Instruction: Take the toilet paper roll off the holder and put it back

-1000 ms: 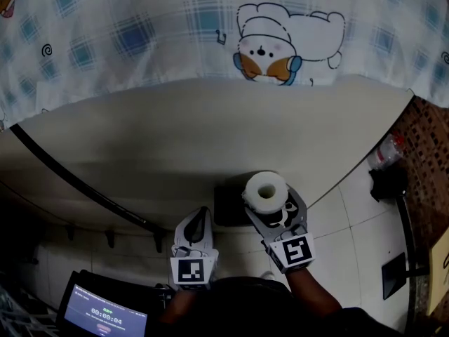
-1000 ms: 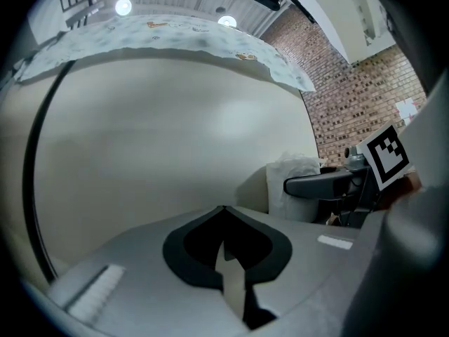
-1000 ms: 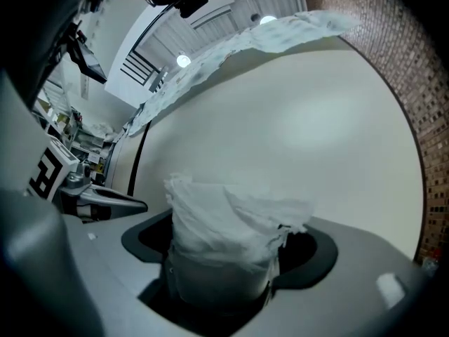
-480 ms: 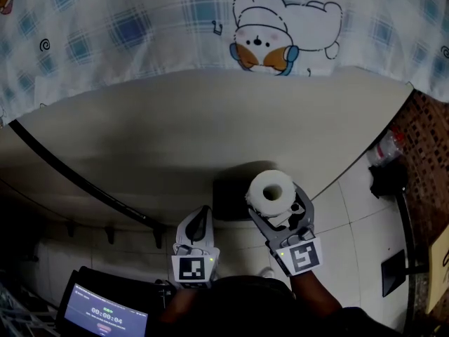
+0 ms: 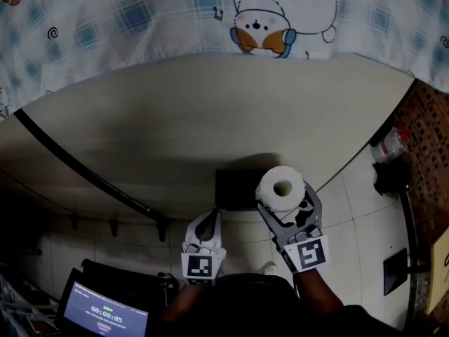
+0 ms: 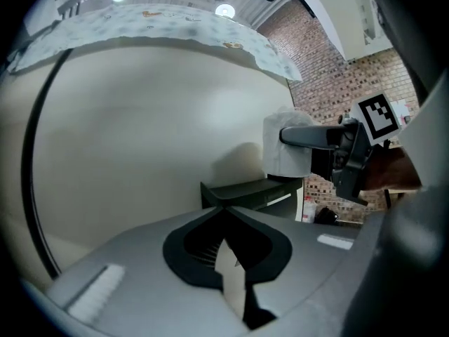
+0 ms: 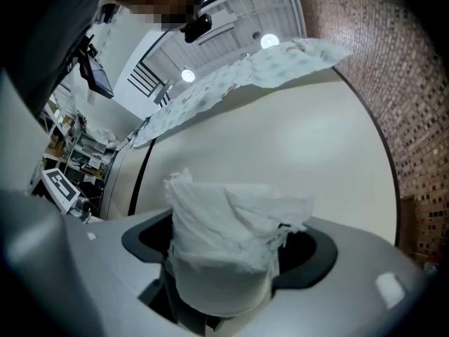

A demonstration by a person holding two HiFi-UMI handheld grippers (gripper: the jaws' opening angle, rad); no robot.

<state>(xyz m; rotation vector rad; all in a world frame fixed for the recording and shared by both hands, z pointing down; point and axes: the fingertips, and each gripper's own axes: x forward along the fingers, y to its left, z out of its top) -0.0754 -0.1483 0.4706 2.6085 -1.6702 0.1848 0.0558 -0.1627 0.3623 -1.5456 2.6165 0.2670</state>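
Observation:
The white toilet paper roll (image 5: 282,187) stands end-on with its core hole facing me, and my right gripper (image 5: 286,199) is shut on it. In the right gripper view the roll (image 7: 221,251) fills the gap between the jaws, with a loose torn sheet on top. The black holder (image 5: 235,190) is fixed to the cream wall just left of the roll. It also shows as a dark shelf, the holder (image 6: 245,192), in the left gripper view, below the held roll (image 6: 286,146). My left gripper (image 5: 208,220) hangs below the holder, shut and holding nothing.
A cream wall panel (image 5: 210,118) fills the middle, with a patterned cartoon cloth (image 5: 280,12) above it. A black rail (image 5: 77,167) runs diagonally at the left. A timer screen (image 5: 105,318) sits lower left. Brick wall (image 5: 428,139) and dark items (image 5: 393,177) are on the right.
My right gripper has carried the roll a little to the right and away from the holder. The left gripper has stayed below the holder.

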